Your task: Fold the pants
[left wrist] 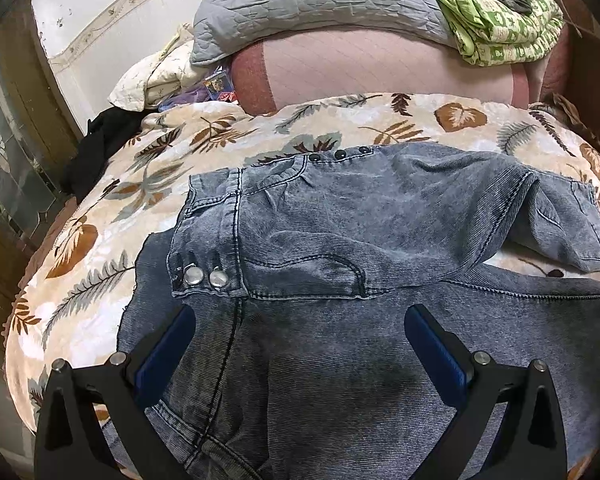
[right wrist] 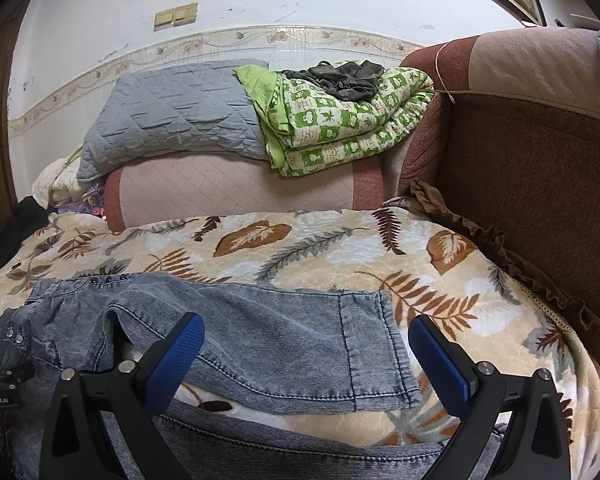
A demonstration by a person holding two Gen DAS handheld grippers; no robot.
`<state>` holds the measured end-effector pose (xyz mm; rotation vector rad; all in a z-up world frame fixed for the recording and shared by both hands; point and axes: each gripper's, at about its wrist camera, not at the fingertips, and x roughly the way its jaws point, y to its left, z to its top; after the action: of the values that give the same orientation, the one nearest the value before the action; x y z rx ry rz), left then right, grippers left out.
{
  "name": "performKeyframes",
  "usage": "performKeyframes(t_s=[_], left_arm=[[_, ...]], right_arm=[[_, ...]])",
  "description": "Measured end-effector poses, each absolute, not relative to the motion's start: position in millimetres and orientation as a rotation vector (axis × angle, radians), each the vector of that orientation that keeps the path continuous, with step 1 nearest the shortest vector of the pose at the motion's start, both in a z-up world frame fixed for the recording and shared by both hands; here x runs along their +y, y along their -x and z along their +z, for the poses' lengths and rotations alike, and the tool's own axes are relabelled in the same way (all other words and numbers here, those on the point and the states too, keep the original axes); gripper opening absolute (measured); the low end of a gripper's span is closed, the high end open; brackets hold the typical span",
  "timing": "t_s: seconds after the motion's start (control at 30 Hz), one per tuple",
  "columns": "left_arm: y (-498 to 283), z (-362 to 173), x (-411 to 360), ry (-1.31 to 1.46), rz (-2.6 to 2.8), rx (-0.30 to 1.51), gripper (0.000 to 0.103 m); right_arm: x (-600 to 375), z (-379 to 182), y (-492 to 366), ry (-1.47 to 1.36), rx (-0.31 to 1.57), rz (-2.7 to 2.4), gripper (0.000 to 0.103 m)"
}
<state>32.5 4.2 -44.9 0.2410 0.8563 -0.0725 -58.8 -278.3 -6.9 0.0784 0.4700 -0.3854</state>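
The pants (right wrist: 260,336) lie across the frame, waistband left, hem right. Left gripper (left wrist: 300,344) and right gripper (right wrist: 306,352) both gape, holding nothing.

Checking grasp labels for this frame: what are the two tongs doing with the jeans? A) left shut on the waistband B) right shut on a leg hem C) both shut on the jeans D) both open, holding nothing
D: the left tongs and right tongs both stand wide open above the jeans, with no denim pinched between their blue pads.
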Motion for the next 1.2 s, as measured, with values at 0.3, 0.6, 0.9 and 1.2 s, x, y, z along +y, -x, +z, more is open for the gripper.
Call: performKeyframes(t_s=[0.3,0.6,0.9,1.2], left_arm=[[-33,-44,6,-0.237,-0.072,0.857,0.103],[-35,-45,7,-0.237,-0.075,0.856,0.103],[-116,-31,72,-0.113,-0.027,1.002,0.103],[-241,-43,128,-0.028,0.024,1.185,0.103]], right_arm=[[-278,-7,58,-0.077,0.472,-0.384,0.103],[-279,-6,55,-0.084,0.487,-0.374,0.103],[-393,9,-13,-0.214,0.700,-0.329,0.103],[-464,-50,-92,-0.337,0.946,-0.343,0.103]])
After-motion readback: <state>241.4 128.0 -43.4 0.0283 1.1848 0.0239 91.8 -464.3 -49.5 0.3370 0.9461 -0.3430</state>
